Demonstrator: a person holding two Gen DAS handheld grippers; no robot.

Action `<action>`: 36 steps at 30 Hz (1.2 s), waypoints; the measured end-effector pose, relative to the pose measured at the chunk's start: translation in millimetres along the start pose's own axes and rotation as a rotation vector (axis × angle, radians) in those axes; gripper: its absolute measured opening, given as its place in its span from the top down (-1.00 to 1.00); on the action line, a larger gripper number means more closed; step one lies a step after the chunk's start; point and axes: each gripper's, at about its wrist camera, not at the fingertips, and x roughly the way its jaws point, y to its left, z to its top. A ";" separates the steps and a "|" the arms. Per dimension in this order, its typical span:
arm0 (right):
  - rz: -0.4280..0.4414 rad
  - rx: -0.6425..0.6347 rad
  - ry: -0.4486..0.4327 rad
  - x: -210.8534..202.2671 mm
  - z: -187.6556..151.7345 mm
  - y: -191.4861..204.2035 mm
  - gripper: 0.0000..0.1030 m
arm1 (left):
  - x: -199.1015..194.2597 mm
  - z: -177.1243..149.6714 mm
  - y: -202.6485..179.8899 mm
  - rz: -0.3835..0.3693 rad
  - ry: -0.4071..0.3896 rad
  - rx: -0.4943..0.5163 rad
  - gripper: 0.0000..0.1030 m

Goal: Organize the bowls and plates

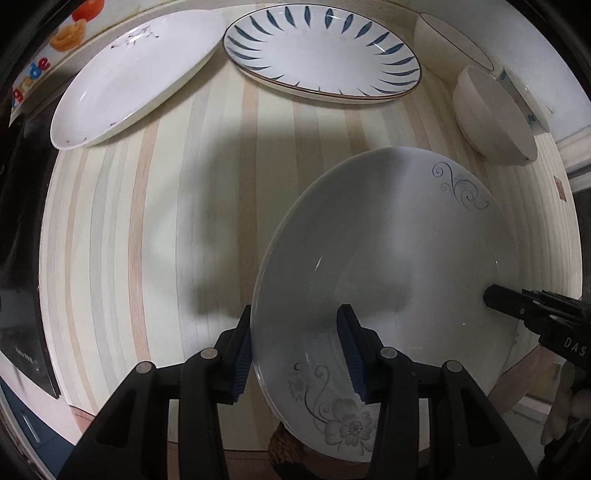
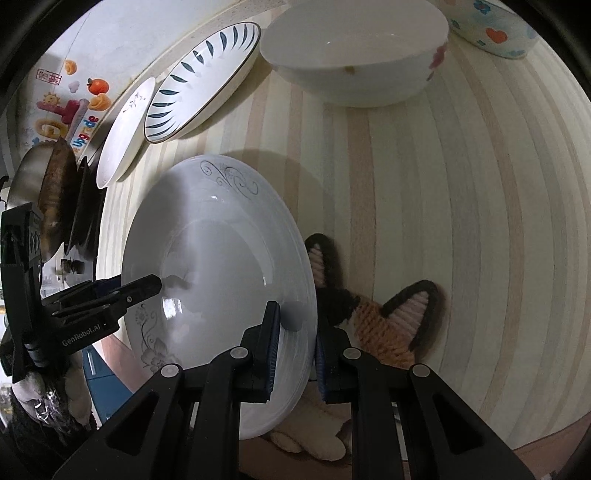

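Floral plate (image 1: 388,258) off the striped table (image 1: 147,221), tilted, at 5 o'clock; left gripper (image 1: 295,354) and right gripper (image 2: 295,354) each clamp its rim. Unstacked: leaf-pattern plate (image 1: 321,51) at 12, white plate (image 1: 129,77) at 10, bowls (image 1: 491,114) at 2. Early stage, likely.

Striped tabletop (image 1: 155,206), 2 plates (image 1: 321,51), bowls (image 1: 491,114)

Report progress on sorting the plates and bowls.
Done: nothing looks stacked yet. The blue-leaf plate, the white oval plate, the white bowl and the heart-patterned bowl all sit apart on the striped table.

In hand: the left gripper and the right gripper each straddle the floral plate's rim.

Left: placing it and grouping the rest.
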 end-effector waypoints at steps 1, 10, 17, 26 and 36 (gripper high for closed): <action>0.000 0.004 -0.002 -0.5 -0.2 -1.3 0.64 | 0.8 -2.1 -3.0 0.001 -0.002 0.004 0.21; -0.011 0.034 0.018 -1.8 -0.2 1.7 0.57 | -27.5 -13.8 -9.2 -0.017 -0.057 0.029 0.21; -0.026 0.004 -0.126 -83.7 21.1 41.2 0.24 | -91.2 -0.4 50.3 -0.030 -0.231 -0.133 0.17; 0.089 -0.278 -0.177 -22.2 190.4 191.8 0.05 | -54.5 44.4 138.7 0.015 -0.209 -0.354 0.18; 0.010 -0.443 -0.050 91.8 307.4 252.4 0.11 | -28.6 64.7 167.7 -0.071 -0.147 -0.491 0.18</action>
